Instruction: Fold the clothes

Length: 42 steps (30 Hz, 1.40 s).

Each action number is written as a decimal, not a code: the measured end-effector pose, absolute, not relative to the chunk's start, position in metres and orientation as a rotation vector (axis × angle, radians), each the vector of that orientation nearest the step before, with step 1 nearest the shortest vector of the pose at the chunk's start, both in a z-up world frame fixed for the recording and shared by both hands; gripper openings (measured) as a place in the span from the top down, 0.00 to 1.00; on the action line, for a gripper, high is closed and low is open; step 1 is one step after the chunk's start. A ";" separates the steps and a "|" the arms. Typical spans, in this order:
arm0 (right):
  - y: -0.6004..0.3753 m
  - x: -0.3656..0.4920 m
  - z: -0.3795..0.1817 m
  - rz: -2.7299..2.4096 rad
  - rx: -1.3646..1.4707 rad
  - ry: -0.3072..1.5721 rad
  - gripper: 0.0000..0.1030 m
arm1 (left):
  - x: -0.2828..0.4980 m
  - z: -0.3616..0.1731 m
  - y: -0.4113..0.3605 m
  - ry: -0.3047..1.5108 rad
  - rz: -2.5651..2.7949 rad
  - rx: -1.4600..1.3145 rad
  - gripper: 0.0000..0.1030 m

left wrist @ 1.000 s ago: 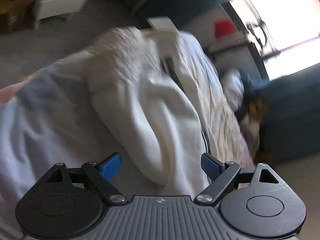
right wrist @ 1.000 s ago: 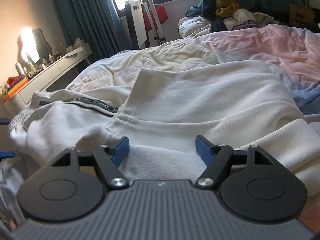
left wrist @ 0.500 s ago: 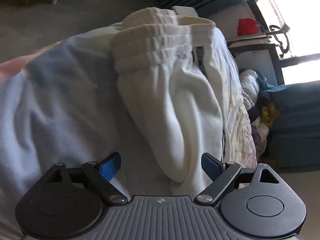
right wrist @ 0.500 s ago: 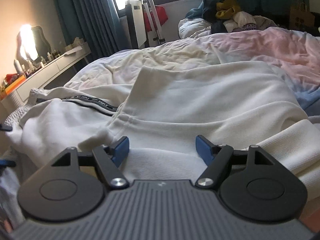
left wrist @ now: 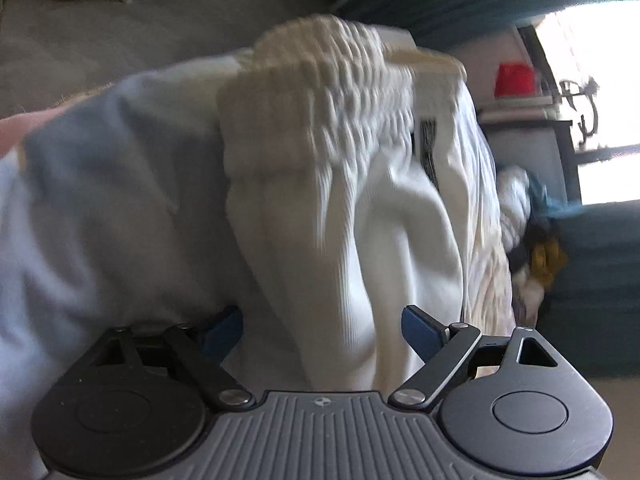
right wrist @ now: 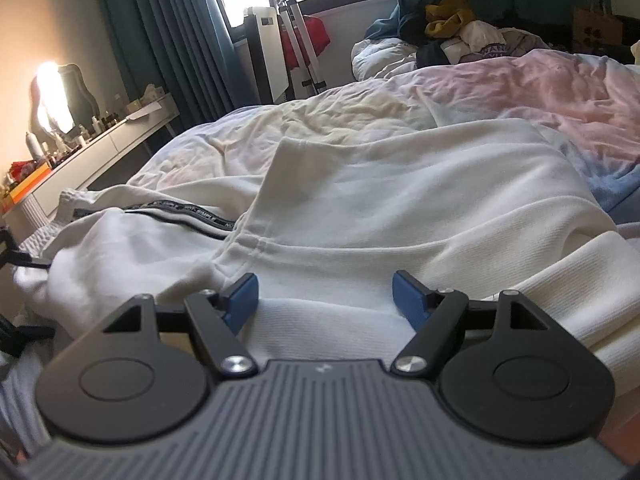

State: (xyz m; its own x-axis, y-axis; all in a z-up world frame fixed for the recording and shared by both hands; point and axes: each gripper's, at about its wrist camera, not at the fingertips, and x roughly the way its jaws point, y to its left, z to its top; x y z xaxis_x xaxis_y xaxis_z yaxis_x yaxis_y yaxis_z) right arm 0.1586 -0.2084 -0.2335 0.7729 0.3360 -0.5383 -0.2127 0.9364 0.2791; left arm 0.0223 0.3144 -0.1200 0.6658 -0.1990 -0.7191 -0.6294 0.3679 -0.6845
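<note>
White sweatpants [right wrist: 400, 216] with a black side stripe [right wrist: 192, 214] lie on the bed. The right wrist view shows one leg folded over, flat, reaching toward the pink bedding. My right gripper [right wrist: 324, 300] is open, its blue fingertips [right wrist: 242, 300] straddling a fold of the white fabric near the crotch seam. In the left wrist view the ribbed elastic waistband [left wrist: 320, 92] is bunched at the bed's edge, blurred. My left gripper [left wrist: 320, 330] is open with white cloth [left wrist: 340, 280] between its jaws, not pinched.
A pale blue and pink duvet [left wrist: 100, 200] covers the bed [right wrist: 540, 92]. A pile of clothes [right wrist: 460, 36] sits at the far end. A dresser with bottles and a mirror [right wrist: 80, 148] stands left, a white folding stand [right wrist: 288, 56] by the window. Carpeted floor [left wrist: 100, 40] lies beyond the bed edge.
The left gripper moved closer to the waistband, which now looms larger and blurred. The right gripper stayed almost still over the fabric fold. Both stay open.
</note>
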 end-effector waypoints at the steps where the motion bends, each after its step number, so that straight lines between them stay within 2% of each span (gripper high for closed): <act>1: -0.207 0.158 -0.232 0.293 0.187 0.617 0.28 | 0.023 -0.119 0.316 0.822 0.345 -1.192 0.14; 4: -0.204 0.152 -0.227 0.271 0.134 0.568 0.27 | 0.025 -0.112 0.319 0.735 0.393 -1.161 0.17; 9: -0.192 0.157 -0.236 0.301 0.093 0.618 0.27 | 0.022 -0.108 0.331 0.613 0.411 -1.170 0.34; 12: -0.193 0.159 -0.239 0.307 0.099 0.614 0.26 | 0.028 -0.108 0.334 0.595 0.415 -1.171 0.49; 14: -0.193 0.159 -0.239 0.310 0.100 0.614 0.26 | 0.031 -0.102 0.335 0.568 0.400 -1.138 0.70; 17: -0.189 0.159 -0.240 0.308 0.081 0.612 0.26 | 0.038 -0.082 0.324 0.545 0.376 -1.024 0.81; 24: -0.203 0.158 -0.232 0.315 0.176 0.628 0.28 | 0.045 0.010 0.236 0.377 0.258 -0.569 0.84; 32: -0.272 0.148 -0.199 0.210 0.419 0.545 0.27 | 0.062 0.112 0.040 0.221 0.072 -0.143 0.84; 37: -0.331 0.141 -0.178 0.142 0.579 0.474 0.27 | 0.081 0.117 -0.084 0.198 -0.051 -0.036 0.84; 42: -0.409 0.135 -0.166 0.073 0.734 0.391 0.25 | 0.105 0.071 -0.195 0.250 -0.201 0.063 0.84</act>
